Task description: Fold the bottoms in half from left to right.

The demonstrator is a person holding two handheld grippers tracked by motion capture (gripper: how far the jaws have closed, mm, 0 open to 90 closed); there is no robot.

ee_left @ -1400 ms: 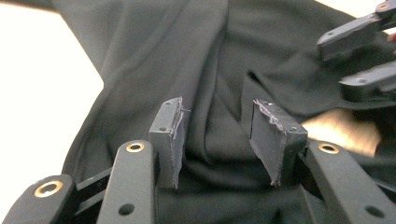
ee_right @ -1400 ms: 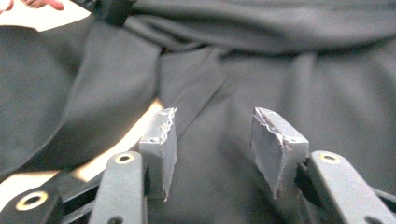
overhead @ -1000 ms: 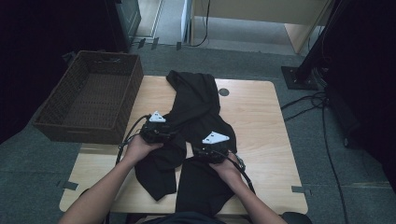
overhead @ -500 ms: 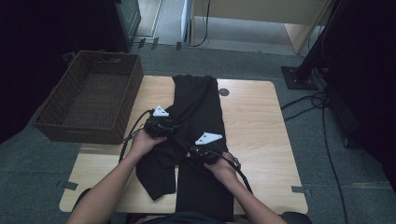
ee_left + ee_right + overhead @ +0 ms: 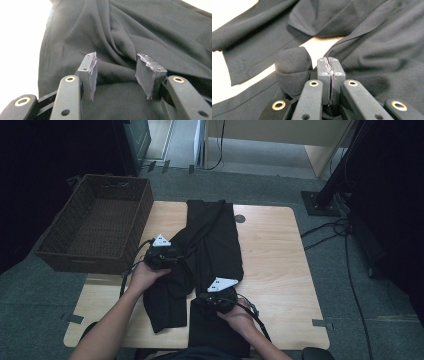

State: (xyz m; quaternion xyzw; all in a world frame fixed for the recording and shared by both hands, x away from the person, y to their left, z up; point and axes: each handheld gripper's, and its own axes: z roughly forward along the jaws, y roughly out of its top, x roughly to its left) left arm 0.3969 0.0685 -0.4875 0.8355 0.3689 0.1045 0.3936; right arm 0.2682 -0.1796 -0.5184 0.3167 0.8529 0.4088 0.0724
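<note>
Wooden table (image 5: pixel 280 260) holds black pants (image 5: pixel 212 237), half folded. Right tool (image 5: pixel 329 61) pinches them shut; left tool (image 5: pixel 116 72) is open above them.

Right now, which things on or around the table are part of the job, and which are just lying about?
In the job:
- black garment, spread along the table
- left gripper, jaws apart over the cloth
- right gripper, jaws shut, cloth bunched beside them

Lying about:
- wicker basket, left of the table
- floor cables
</note>
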